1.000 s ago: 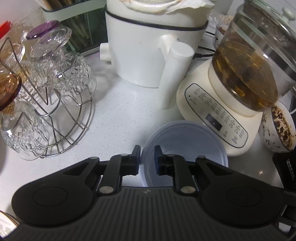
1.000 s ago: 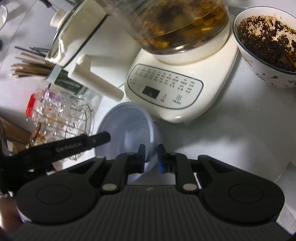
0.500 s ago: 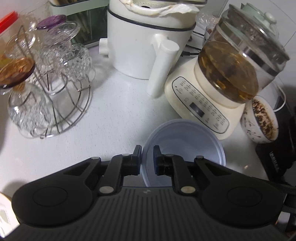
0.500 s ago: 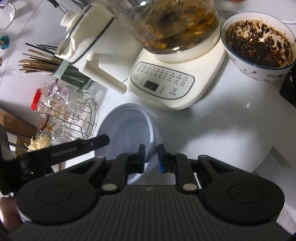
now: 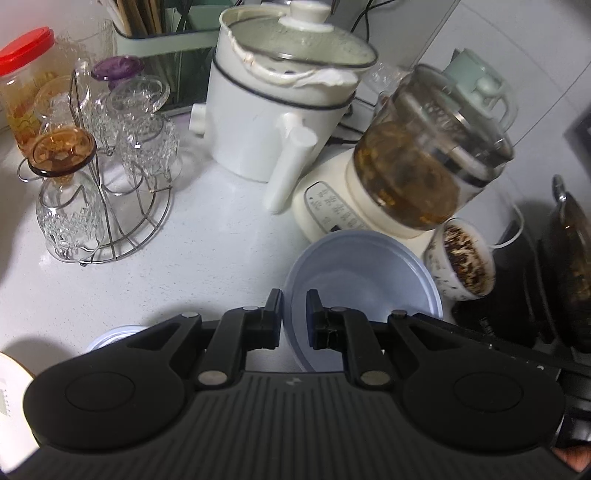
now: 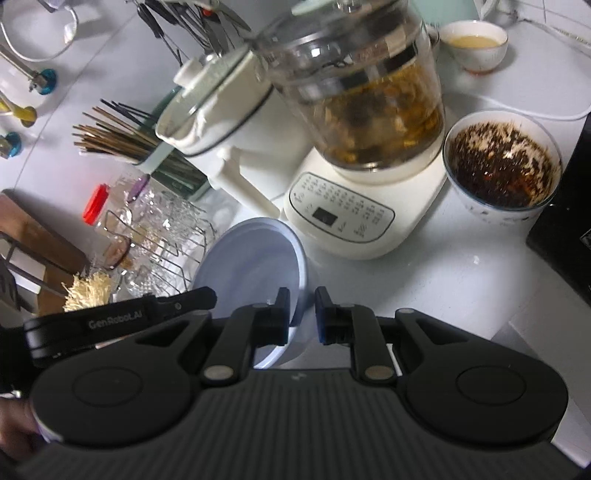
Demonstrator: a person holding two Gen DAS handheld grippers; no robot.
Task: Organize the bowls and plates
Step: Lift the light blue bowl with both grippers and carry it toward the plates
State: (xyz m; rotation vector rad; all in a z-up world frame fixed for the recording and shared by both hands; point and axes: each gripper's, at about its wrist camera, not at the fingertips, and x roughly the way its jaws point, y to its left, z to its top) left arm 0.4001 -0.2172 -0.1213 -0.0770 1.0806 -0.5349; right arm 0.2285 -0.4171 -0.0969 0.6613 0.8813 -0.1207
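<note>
Both grippers grip one pale blue bowl [image 5: 364, 275] by its rim, on opposite sides. Left gripper [image 5: 294, 308]: jaws nearly closed, clamped on the bowl's near-left rim, wall pinched between the two pads. Right gripper [image 6: 301, 309]: jaws also nearly closed, pinching the bowl's rim at its right edge; in the right wrist view the bowl [image 6: 255, 258] sits at 11 o'clock from the fingertips, tilted, its hollow facing the camera. The left gripper's black arm [image 6: 122, 317] crosses at 9 o'clock in that view, reaching to the bowl's far side. The bowl appears clear of the white countertop [image 5: 207, 258], though the contact underneath is hidden. At 12 o'clock from the bowl stands a cream kettle base with button panel [image 6: 341, 218], carrying a glass pot of brown liquid and solids [image 6: 365, 99]. At 2 o'clock of the right wrist view, a white patterned bowl of dark flakes [image 6: 502, 162], just beside the base. At 11 o'clock of the left wrist view, a white electric pot with glass lid [image 5: 284, 107], its handle pointing toward the camera. At 9 to 10 o'clock, a wire rack of upturned cut-glass cups [image 5: 107, 173]; behind it a red-lidded jar [image 5: 26, 88] and a holder of chopsticks [image 5: 147, 22]. A second pale blue rim [image 5: 110, 334] peeks past the left gripper body at 8 o'clock.
</note>
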